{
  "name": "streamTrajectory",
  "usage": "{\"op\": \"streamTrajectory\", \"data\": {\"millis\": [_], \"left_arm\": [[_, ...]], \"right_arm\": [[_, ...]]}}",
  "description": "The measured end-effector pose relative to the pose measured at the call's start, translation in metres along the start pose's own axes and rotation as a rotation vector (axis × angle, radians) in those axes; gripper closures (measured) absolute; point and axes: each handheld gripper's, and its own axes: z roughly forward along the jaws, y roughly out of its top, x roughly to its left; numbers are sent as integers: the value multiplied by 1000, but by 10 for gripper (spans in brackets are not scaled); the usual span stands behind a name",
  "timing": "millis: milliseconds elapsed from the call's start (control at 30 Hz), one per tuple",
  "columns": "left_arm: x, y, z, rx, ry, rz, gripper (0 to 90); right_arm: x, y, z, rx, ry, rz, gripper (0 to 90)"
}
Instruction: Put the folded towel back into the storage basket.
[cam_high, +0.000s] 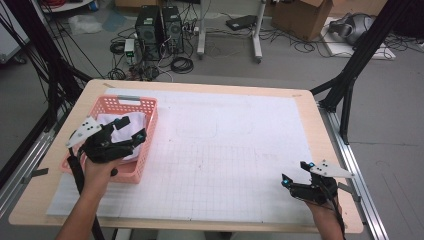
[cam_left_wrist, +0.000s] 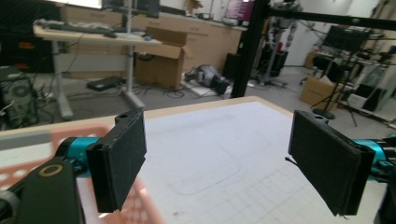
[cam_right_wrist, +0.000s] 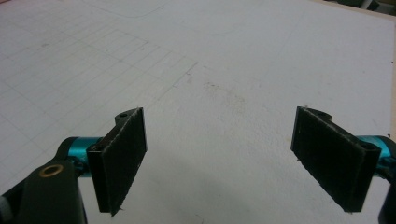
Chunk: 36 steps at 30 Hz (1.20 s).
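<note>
A: High view. Left tool (cam_high: 131, 129) hangs over the pink basket (cam_high: 146, 131) at the left side of the tabletop (cam_high: 310, 120), jaws spread wide, nothing between them. White cloth (cam_high: 127, 125) lies inside the basket, under the tool.

B: And the right one?

A: Right tool (cam_high: 295, 172) sits at the near right corner, above the white gridded sheet (cam_high: 225, 150), well apart from the basket. Jaws parted, empty.

B: Left gripper view?

A: Both black pads (cam_left_wrist: 120, 158) stand far apart, with bare sheet between them. Blurred pink basket rim (cam_left_wrist: 88, 130) shows at the lower left.

B: Right gripper view?

A: Pads (cam_right_wrist: 122, 156) wide apart over the sheet (cam_right_wrist: 224, 70); nothing gripped. Faint pencil grid at the left.
</note>
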Motion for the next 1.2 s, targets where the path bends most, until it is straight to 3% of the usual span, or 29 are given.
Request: {"op": "streamTrajectory", "data": {"millis": [300, 500, 933, 1200], "left_arm": [[-40, -22, 22, 43, -85, 21, 203], [-60, -34, 31, 86, -136, 42, 206], [-84, -58, 41, 156, -183, 58, 212], [-84, -64, 44, 177, -184, 58, 213]], "right_arm": [[0, -1, -6, -20, -5, 9, 172], [2, -1, -9, -23, -7, 0, 172], [4, -1, -8, -21, -2, -11, 172], [4, -2, -8, -20, -2, 1, 172]]}}
